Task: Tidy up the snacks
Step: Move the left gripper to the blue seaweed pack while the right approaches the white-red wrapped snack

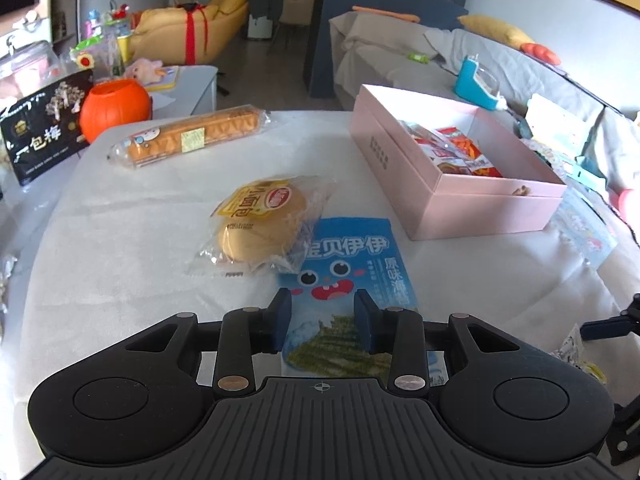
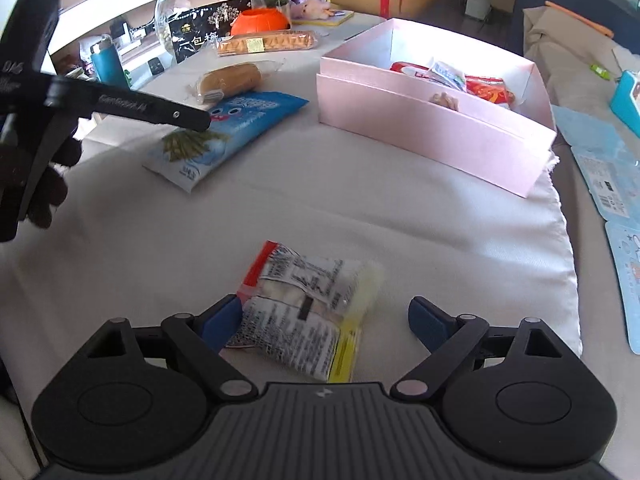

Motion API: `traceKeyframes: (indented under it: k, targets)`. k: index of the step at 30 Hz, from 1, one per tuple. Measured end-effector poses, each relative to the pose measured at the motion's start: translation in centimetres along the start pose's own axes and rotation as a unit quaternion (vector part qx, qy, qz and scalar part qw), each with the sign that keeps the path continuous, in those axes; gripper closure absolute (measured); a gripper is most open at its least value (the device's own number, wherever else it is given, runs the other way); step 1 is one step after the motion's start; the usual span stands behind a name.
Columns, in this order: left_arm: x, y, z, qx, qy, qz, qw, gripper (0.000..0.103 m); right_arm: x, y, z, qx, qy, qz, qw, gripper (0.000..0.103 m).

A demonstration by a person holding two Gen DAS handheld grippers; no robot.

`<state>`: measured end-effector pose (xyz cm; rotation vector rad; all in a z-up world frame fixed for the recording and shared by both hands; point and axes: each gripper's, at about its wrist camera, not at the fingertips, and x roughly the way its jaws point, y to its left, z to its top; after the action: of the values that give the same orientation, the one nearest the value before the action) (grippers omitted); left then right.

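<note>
My left gripper (image 1: 323,309) is open, its fingers on either side of the near end of a blue seaweed snack bag (image 1: 348,264) lying flat on the white cloth. From the right wrist view the left gripper (image 2: 192,118) hovers over that blue bag (image 2: 224,136). My right gripper (image 2: 326,320) is open wide around a clear-and-red snack packet (image 2: 308,312) on the cloth. A wrapped round bun (image 1: 260,224) lies beside the blue bag, and a long wrapped cake (image 1: 192,138) lies farther back. The pink box (image 1: 460,184) holds red snack packets (image 1: 456,152).
An orange pumpkin bucket (image 1: 114,108) and a black snack box (image 1: 44,132) stand at the table's far left. A glass jar (image 2: 192,4) stands behind them. Blue paper cards (image 2: 608,184) lie right of the pink box (image 2: 432,132). A sofa (image 1: 500,64) runs behind.
</note>
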<state>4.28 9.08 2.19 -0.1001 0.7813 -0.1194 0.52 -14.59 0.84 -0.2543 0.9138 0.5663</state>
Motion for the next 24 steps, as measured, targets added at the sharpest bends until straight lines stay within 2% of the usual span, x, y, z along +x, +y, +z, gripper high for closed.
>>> traceKeyframes:
  k: [6,12,18,20,24]
  targets:
    - [0.3,-0.2,0.8,0.002,-0.004,0.008,1.0000,0.065,0.8,-1.5,0.7,0.035,-0.020,-0.031,0.999,0.010]
    - [1.0,-0.6,1.0,0.010,-0.004,0.019,0.9998,0.065,2.1,-3.0,1.6,0.092,-0.047,-0.044,0.994,0.007]
    - [1.7,0.1,1.1,0.027,-0.016,0.085,0.9959,0.064,2.9,-2.7,1.7,0.087,-0.066,-0.056,0.992,0.005]
    - [1.5,0.5,1.2,0.014,-0.016,0.082,0.9964,0.065,2.9,-2.7,1.4,0.084,-0.073,-0.054,0.992,0.004]
    - [0.4,-0.5,1.7,0.017,-0.025,0.036,0.9989,0.064,2.7,-2.8,1.2,0.088,-0.083,-0.049,0.991,0.003]
